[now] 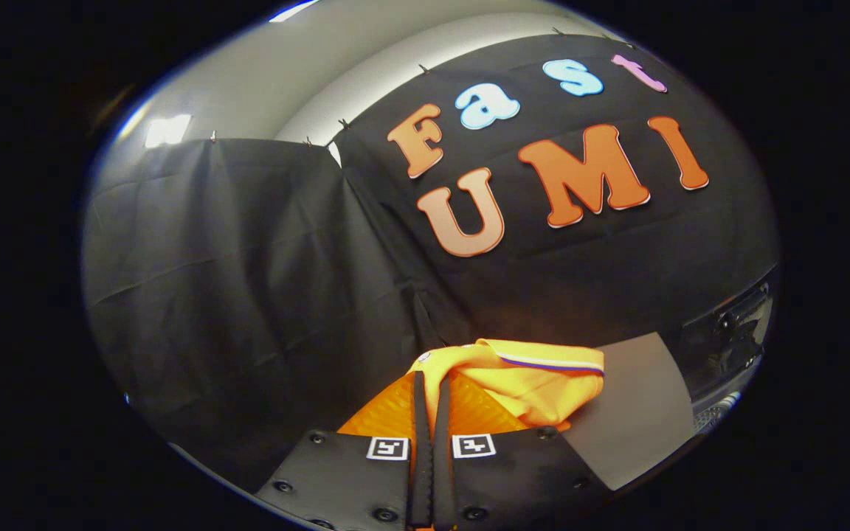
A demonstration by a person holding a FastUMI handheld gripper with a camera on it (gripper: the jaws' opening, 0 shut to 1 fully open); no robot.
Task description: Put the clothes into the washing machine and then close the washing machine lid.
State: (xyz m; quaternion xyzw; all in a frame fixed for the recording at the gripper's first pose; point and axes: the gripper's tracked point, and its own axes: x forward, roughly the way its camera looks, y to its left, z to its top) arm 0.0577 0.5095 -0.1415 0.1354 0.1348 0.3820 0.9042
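Note:
An orange shirt (536,387) with a striped collar edge hangs bunched at my fingertips and spreads to their right and beneath them. My gripper (431,380) is shut on the orange shirt, its two fingers pressed nearly together with a fold of the cloth pinched at the tips. The shirt is lifted, with the black booth wall behind it. To the right, beyond the shirt, a dark part of the washing machine (731,343) with a pale rim shows; I cannot tell how its lid stands.
A flat grey surface (639,413) lies to the right of the shirt, between it and the machine. Black cloth walls stand ahead and to the left, meeting in a corner just beyond the fingers.

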